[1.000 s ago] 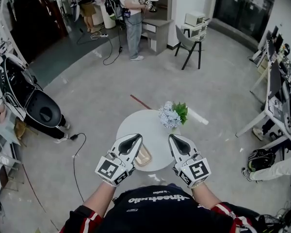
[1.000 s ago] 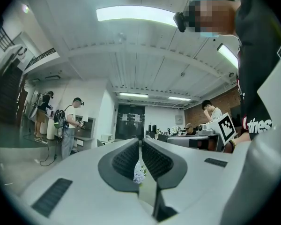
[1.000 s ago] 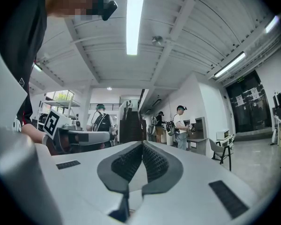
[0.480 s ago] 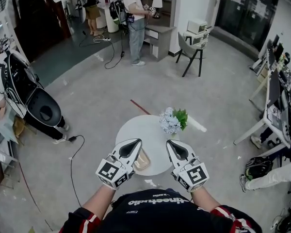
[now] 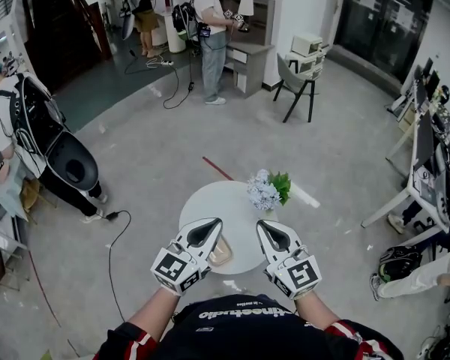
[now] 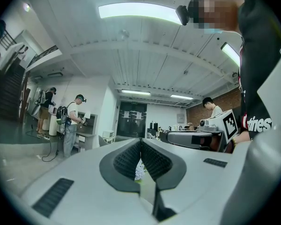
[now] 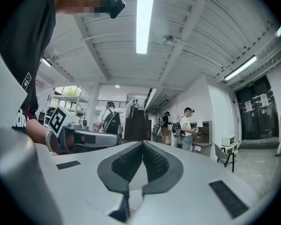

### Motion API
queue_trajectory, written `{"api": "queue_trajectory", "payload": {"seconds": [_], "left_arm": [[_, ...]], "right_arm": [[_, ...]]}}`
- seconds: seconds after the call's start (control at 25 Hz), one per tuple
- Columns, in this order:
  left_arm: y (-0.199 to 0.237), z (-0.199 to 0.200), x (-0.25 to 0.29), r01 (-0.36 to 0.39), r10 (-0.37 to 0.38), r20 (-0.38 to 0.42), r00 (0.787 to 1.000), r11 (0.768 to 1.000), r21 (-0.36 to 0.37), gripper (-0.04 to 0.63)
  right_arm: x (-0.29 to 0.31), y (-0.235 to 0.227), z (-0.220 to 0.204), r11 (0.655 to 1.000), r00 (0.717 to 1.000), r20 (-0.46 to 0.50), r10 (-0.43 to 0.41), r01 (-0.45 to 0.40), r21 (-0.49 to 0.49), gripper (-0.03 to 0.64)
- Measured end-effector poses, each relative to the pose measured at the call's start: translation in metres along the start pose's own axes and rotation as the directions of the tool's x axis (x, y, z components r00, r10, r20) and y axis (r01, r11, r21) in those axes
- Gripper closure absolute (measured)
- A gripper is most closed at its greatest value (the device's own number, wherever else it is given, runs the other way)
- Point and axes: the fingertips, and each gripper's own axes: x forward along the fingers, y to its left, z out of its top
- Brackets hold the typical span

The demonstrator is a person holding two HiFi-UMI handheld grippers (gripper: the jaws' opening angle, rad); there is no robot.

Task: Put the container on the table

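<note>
At the near edge of the round white counter (image 5: 232, 199) the shallow tan rectangular container (image 5: 220, 253) lies flat. From above it sits just right of my left claw (image 5: 210, 226) and is partly hidden under it. Within the last second that claw's jaws have come together. They are now clenched tip to tip on nothing, and through the slit lower down I see only the room and a scrap of flowers. My right claw (image 5: 266, 226) is likewise clenched and empty, and is held level on the other side of the container without touching it. I take this to mean the container is already set down and let go, so the task looks done and only drawing my hands back remains. I can make out nothing inside the container, though what shows is too small and too covered to be sure. At the far right of the counter stands a bunch of pale blue flowers with green leaves (image 5: 268, 189). I cannot see what holds it.
</note>
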Motion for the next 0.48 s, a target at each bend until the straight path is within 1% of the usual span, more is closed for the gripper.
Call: {"api": "queue_trajectory", "payload": {"seconds": [0.48], "left_arm": [[-0.0016, -0.0032, 0.0012, -0.007, 0.007, 0.002, 1.0, 1.0, -0.007, 0.571]], "right_arm": [[-0.0072, -0.0078, 0.0007, 1.0, 0.999, 0.01, -0.03, 0.03, 0.006, 0.609]]}}
